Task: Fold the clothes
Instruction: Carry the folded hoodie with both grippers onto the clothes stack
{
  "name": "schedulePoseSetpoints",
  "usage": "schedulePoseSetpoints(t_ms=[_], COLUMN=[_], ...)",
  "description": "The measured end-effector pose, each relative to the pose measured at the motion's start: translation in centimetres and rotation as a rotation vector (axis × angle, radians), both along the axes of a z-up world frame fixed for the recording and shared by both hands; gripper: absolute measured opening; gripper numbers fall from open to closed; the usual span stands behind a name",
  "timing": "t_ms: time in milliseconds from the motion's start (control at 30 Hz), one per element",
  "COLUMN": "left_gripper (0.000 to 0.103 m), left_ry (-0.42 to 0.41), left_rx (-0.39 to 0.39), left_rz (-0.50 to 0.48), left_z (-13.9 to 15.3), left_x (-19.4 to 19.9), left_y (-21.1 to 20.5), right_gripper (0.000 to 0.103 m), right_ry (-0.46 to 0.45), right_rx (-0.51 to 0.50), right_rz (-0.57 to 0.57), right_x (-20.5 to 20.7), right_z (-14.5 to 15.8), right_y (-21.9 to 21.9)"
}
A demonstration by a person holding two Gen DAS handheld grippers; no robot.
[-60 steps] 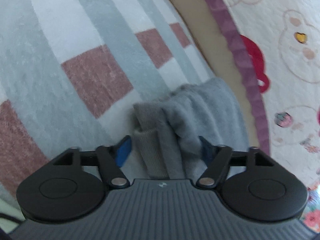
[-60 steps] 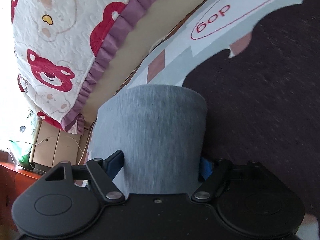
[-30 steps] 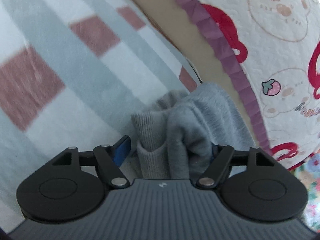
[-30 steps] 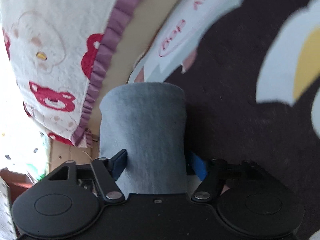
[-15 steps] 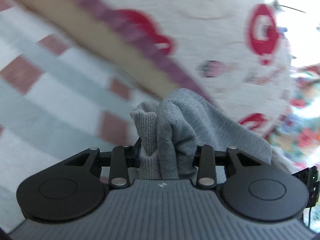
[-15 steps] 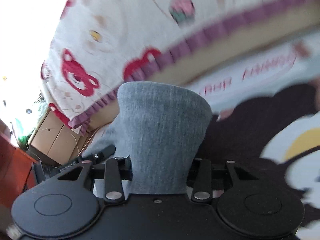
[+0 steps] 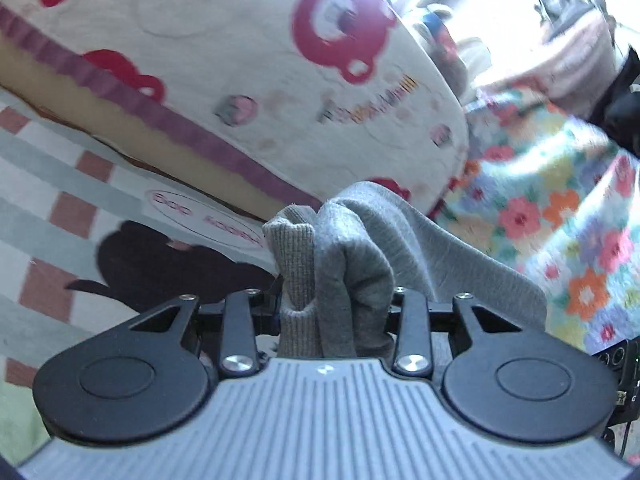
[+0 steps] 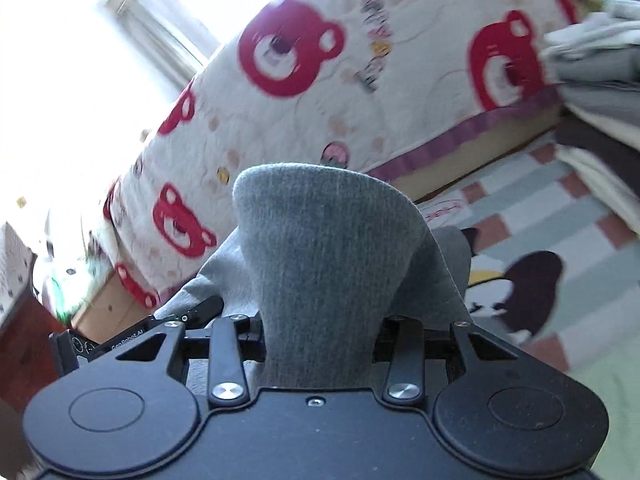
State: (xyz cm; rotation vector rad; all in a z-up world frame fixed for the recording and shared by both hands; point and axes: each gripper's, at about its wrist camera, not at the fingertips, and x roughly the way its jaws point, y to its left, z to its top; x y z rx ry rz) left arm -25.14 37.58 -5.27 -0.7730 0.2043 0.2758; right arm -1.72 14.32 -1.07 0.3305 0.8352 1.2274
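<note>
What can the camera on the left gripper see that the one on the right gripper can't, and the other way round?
Only the left wrist view shows the flowered blanket and the ribbed cuff of the grey garment, bunched in the left gripper.

Only the right wrist view shows the bright window, a stack of folded clothes and a broad smooth fold of grey cloth clamped in the right gripper.

Both show the bear-print quilt with its purple frill, the striped rug with its dark cartoon figure, and grey fabric pinched between shut jaws.

Bear-print quilt (image 7: 240,60) w/ purple trim, striped rug (image 7: 48,184), floral blanket (image 7: 560,208).
</note>
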Motion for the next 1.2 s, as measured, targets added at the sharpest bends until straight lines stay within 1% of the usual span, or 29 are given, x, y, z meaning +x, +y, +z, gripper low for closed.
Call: schedulePoseSetpoints(t_ms=[100,233,333,433,567,600,767,833,900,967,1033,1067,1100,1133,1167,1200], left_gripper=[0.034,0.034,0.035,0.035,0.035,0.035,0.035,0.035,0.035,0.035,0.036,0.036,0.036,0.036,0.036,0.036], left_ry=[-0.017,-0.024,-0.041,-0.023,-0.06,-0.066,-0.074,-0.086,-0.127,-0.198,-0.269,-0.285,-0.277,-0.249,-0.221,-0.188], left_rx=[0.021,0.043,0.043,0.082,0.1,0.094,0.02,0.005,0.007,0.019,0.029,0.033,0.038,0.049,0.055,0.049], left_rz=[-0.038,-0.07,-0.085,-0.099,-0.095,-0.09,-0.049,-0.042,-0.038,-0.052,-0.09,-0.118,-0.148,-0.189,-0.23,-0.269], left_z=[2.0,4.3,6.0,8.8,12.2,12.6,13.5,14.1,15.5,17.6,19.8,20.6,20.9,20.9,20.8,19.9], left_x=[1.3,3.6,6.1,9.6,13.0,13.8,18.4,21.2,24.5,28.6,33.0,35.5,37.6,40.0,42.4,44.7], left_y=[-2.4,-4.4,-5.1,-5.4,-4.7,-4.2,-0.4,1.6,3.2,4.4,4.9,4.9,4.6,4.2,3.7,3.4], right_gripper=[0.046,0.046,0.046,0.046,0.046,0.046,0.046,0.046,0.045,0.045,0.046,0.046,0.047,0.047,0.047,0.047], right_ry=[0.023,-0.034,-0.06,-0.084,-0.15,-0.166,-0.249,-0.282,-0.316,-0.349,-0.206,-0.13,-0.054,0.021,0.097,0.173], right_rx=[0.056,0.071,0.087,0.102,0.131,0.139,0.175,0.189,0.203,0.218,0.203,0.195,0.186,0.177,0.168,0.159], right_rz=[-0.032,-0.03,-0.027,-0.022,0.027,0.04,0.102,0.126,0.151,0.176,0.075,0.022,-0.031,-0.084,-0.137,-0.189], right_x=[0.2,1.3,3.8,6.6,11.4,12.6,18.6,21.0,23.4,25.7,28.3,29.6,30.9,32.2,33.5,34.7], right_z=[0.4,2.7,4.7,6.7,10.6,11.6,16.5,18.4,20.4,22.3,19.4,17.9,16.3,14.8,13.2,11.7], right_y=[-3.4,-5.8,-6.7,-7.0,-4.4,-3.7,-0.4,0.9,2.2,3.6,1.4,0.2,-1.0,-2.2,-3.4,-4.6])
